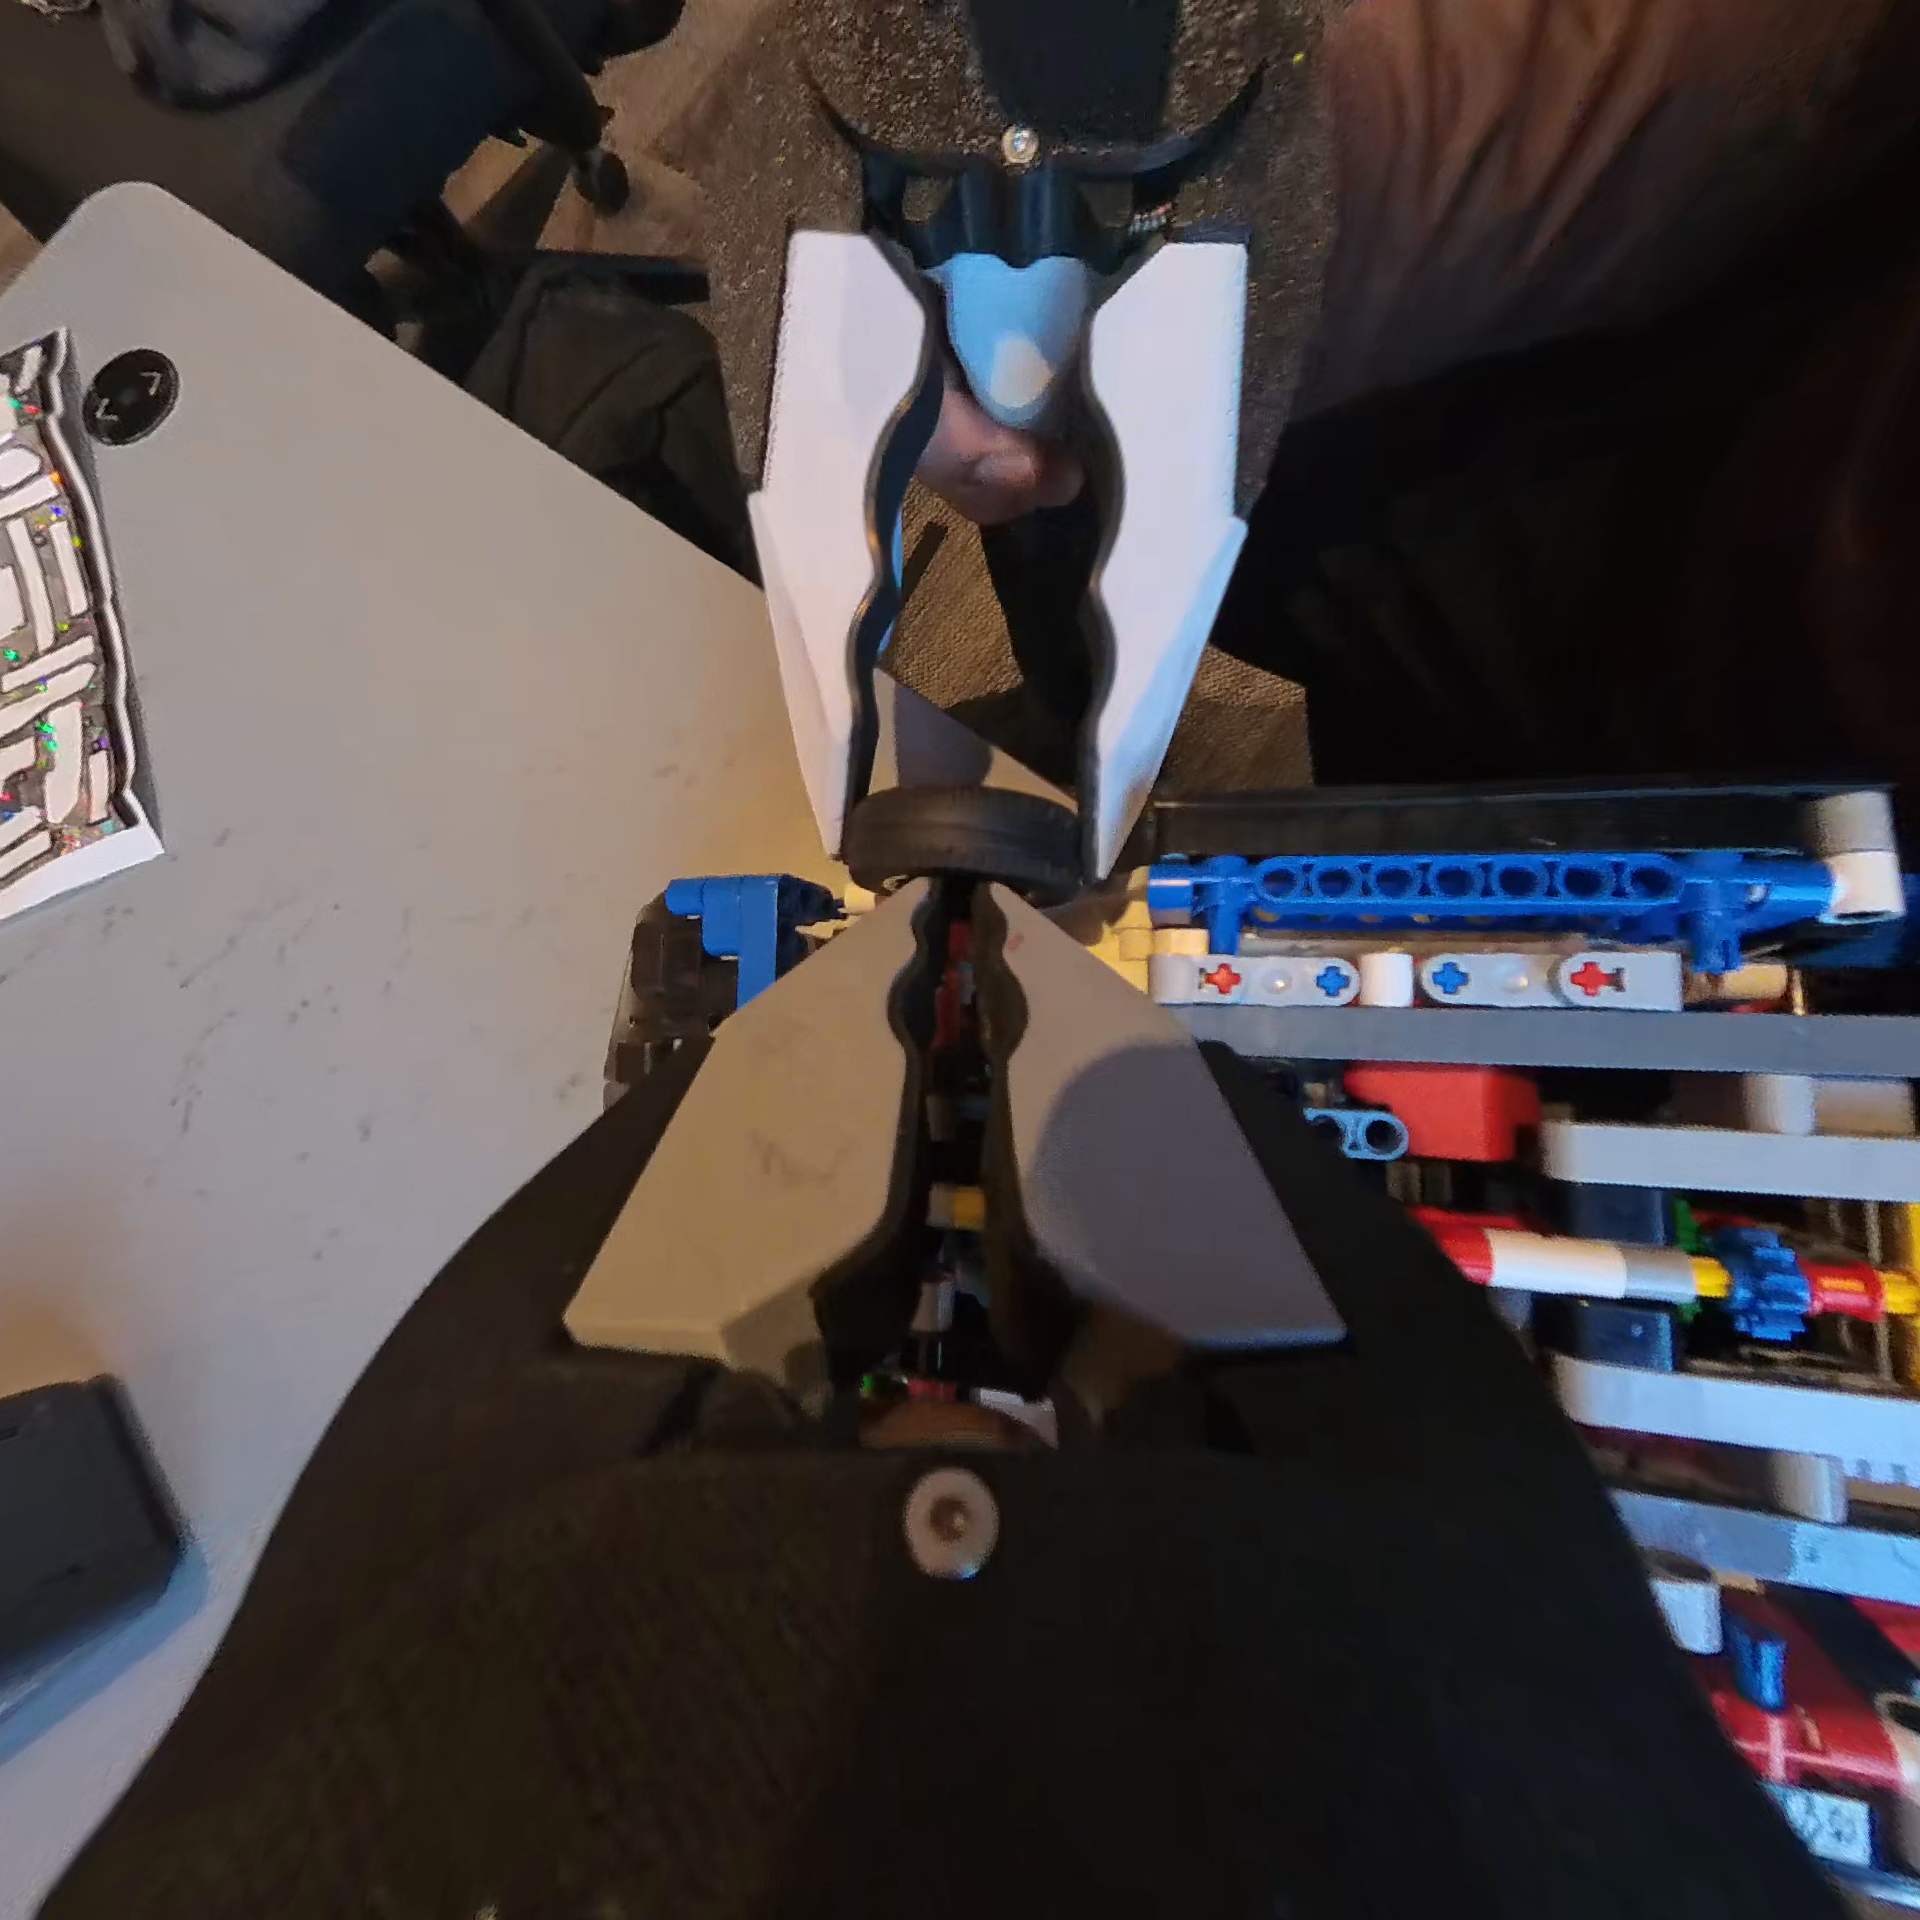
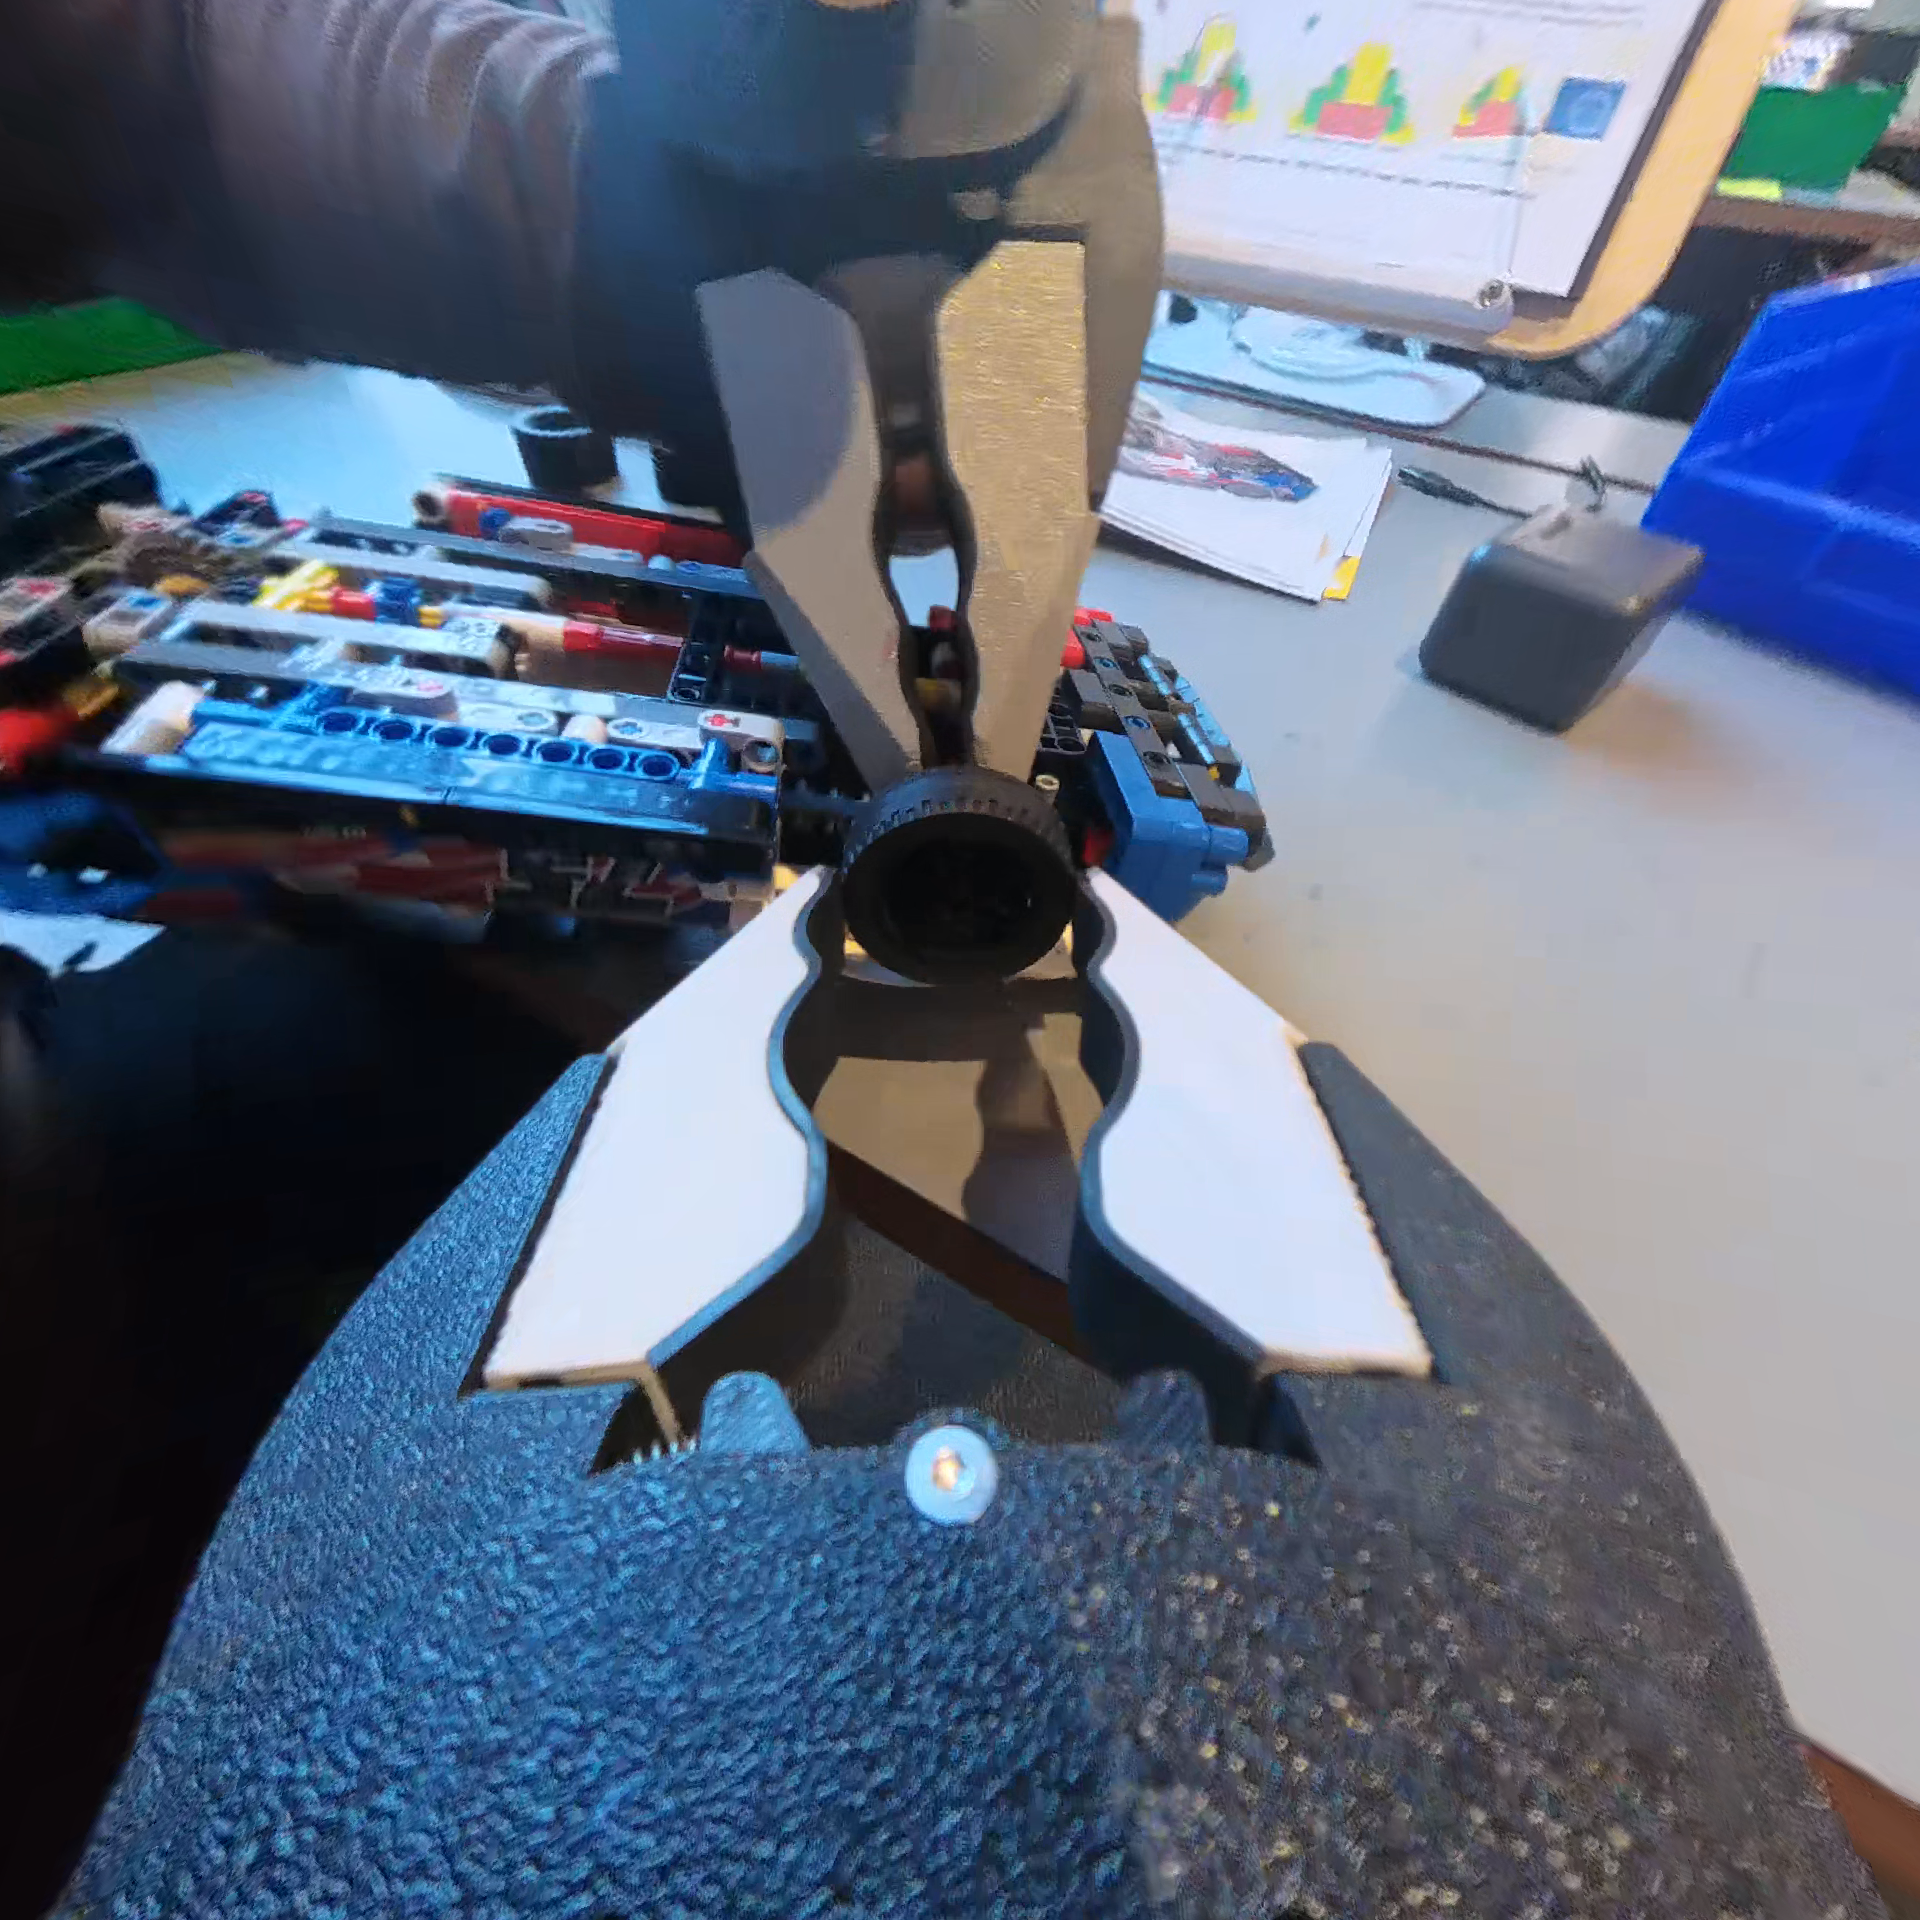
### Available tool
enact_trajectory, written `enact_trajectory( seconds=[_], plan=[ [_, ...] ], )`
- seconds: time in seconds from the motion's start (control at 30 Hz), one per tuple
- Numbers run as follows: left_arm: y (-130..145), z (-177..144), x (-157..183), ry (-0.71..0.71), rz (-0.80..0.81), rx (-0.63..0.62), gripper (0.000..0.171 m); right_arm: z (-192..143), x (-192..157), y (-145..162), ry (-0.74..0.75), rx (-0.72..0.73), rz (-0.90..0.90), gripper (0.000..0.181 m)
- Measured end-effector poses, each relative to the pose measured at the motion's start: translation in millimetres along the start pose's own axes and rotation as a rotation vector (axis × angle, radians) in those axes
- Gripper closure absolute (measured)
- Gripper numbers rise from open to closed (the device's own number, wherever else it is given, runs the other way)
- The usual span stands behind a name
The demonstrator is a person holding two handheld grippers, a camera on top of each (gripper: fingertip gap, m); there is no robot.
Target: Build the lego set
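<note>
The black wheel [image 2: 956, 894] is the landmark here. In the right wrist view, nearest the camera, the right hand-held gripper [image 2: 956, 914] has its two pale fingers [image 2: 717, 1122] spread to either side of the wheel and pressed against its tyre, so it is clamped on the wheel at the tips. The wheel faces the camera, its hub dark. Just behind the wheel, the left hand-held gripper [image 2: 935, 758] comes down from above with its fingers nearly together; their tips meet the wheel's upper edge, and whether they pinch anything between them I cannot tell.

Left of the wheel and just beyond it lies the lego model [image 2: 447, 727], a long frame of blue, grey, black and red beams lying on the pale surface [image 2: 1455, 987]. Its blue and black end block [image 2: 1164, 790] sits just right of the wheel.

Farther right of the wheel stands a dark grey box [image 2: 1558, 613], and beyond it a blue bin [image 2: 1808, 468]. Behind the wheel, papers [image 2: 1247, 499] lie on the surface, and farther back stands a monitor [image 2: 1392, 135] showing coloured diagrams.
</note>
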State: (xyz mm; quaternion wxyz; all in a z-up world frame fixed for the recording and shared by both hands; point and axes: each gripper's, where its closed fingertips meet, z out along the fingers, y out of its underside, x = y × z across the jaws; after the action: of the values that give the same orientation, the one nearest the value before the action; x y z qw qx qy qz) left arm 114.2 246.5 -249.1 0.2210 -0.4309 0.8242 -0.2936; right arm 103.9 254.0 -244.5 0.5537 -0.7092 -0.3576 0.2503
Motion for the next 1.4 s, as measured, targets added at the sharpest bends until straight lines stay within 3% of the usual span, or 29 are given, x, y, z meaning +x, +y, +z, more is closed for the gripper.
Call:
enact_trajectory(
  seconds=[0.17, 0.3, 0.57, 0.7, 0.77, 0.9, 0.97, 1.07, 1.1, 1.17, 1.23, 1.3, 1.4],
  plan=[
    [1.2, 2.5, -0.9, -0.013, 0.025, -0.024, 0.171, 1.9, 0.8, 1.4, -0.064, 0.130, 0.141, 0.142],
    [0.1, -2.3, 2.7, 0.011, -0.024, 0.034, 0.171, 5.3, -2.3, -3.2, -0.037, 0.169, 0.206, 0.142],
    [0.7, -5.3, 0.4, 0.057, -0.140, 0.085, 0.171, 7.4, 0.2, -4.3, 0.018, 0.086, -0.122, 0.142],
    [3.3, -11.4, -1.7, 0.049, -0.207, 0.126, 0.171, 11.0, 0.7, -9.9, -0.037, 0.155, 0.148, 0.142],
    [3.2, -12.8, -0.8, 0.060, -0.214, 0.138, 0.171, 12.1, 0.6, -10.6, -0.018, 0.129, 0.182, 0.141],
    [2.7, -16.4, -2.5, 0.063, -0.244, 0.175, 0.171, 12.8, 2.4, -13.5, -0.162, 0.197, 0.493, 0.142],
    [1.5, -17.0, -1.3, 0.068, -0.245, 0.184, 0.171, 12.1, 0.5, -13.6, -0.166, 0.214, 0.435, 0.142],
    [-1.7, -16.4, 0.6, 0.095, -0.252, 0.208, 0.171, 11.9, 2.4, -4.4, -0.024, 0.064, -0.074, 0.142],
    [-0.7, -15.2, 2.0, 0.113, -0.274, 0.211, 0.171, 13.5, 2.2, -0.1, -0.030, 0.015, -0.170, 0.142],
    [-1.7, -16.0, -6.1, 0.057, -0.282, 0.221, 0.171, 13.7, 4.9, -2.2, -0.123, 0.050, -0.040, 0.142],
    [-16.0, -22.3, -10.0, 0.062, -0.296, 0.324, 0.171, 19.9, 5.2, -5.4, -0.140, 0.122, 0.088, 0.141],
    [-3.9, -15.1, -5.8, 0.044, -0.228, 0.238, 0.171, 27.7, 4.5, 5.7, -0.061, 0.076, 0.023, 0.141],
    [-6.0, -22.0, -5.1, 0.076, -0.244, 0.223, 0.171, 25.0, 6.1, 0.7, -0.092, 0.112, 0.093, 0.141]
  ],
)
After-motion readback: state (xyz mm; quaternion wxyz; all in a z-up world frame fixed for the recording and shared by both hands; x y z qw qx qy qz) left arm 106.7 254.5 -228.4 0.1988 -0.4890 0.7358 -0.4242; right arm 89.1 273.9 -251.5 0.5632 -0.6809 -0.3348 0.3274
